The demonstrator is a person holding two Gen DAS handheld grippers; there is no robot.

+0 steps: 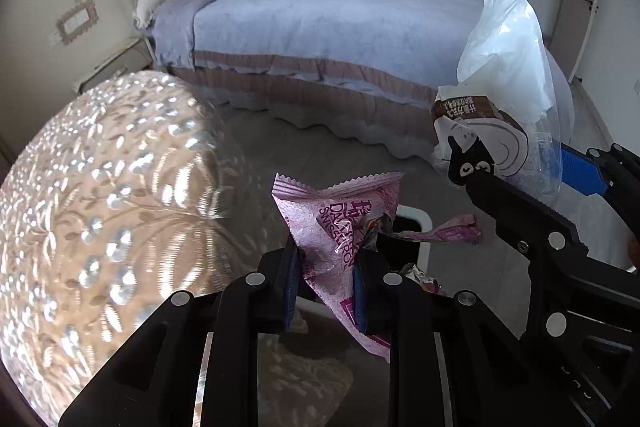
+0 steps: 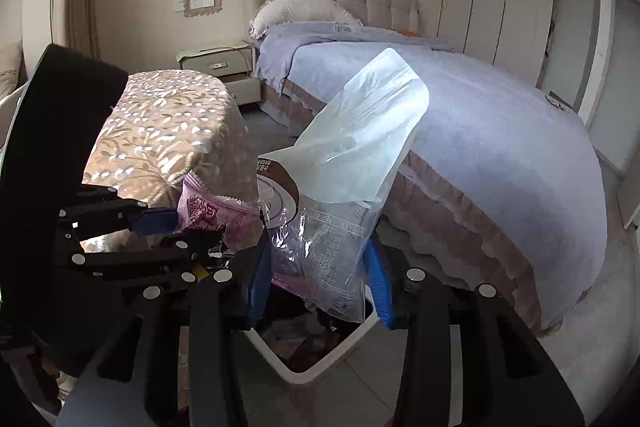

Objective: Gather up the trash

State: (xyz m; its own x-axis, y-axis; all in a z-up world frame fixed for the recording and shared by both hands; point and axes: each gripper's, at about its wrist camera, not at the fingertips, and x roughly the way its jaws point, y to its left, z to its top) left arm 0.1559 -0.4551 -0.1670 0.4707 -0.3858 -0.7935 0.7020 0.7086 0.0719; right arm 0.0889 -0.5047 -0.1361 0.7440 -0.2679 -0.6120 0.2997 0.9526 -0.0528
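My left gripper (image 1: 326, 291) is shut on a crumpled pink snack wrapper (image 1: 340, 223), held above a white trash bin (image 1: 416, 223). The wrapper also shows in the right wrist view (image 2: 212, 213). My right gripper (image 2: 318, 283) holds a clear plastic bag with a brown-and-white label (image 2: 348, 163) between its blue pads, directly over the bin (image 2: 320, 367). That bag (image 1: 504, 67) and right gripper (image 1: 532, 187) appear at the right of the left wrist view. The bin holds several pieces of trash.
A round table with a floral beaded cloth (image 1: 104, 203) stands at the left, close to the bin. A bed with a lavender cover (image 2: 480, 115) fills the right and back. A nightstand (image 2: 220, 67) sits beside the headboard. Grey tiled floor (image 2: 360, 395) lies below.
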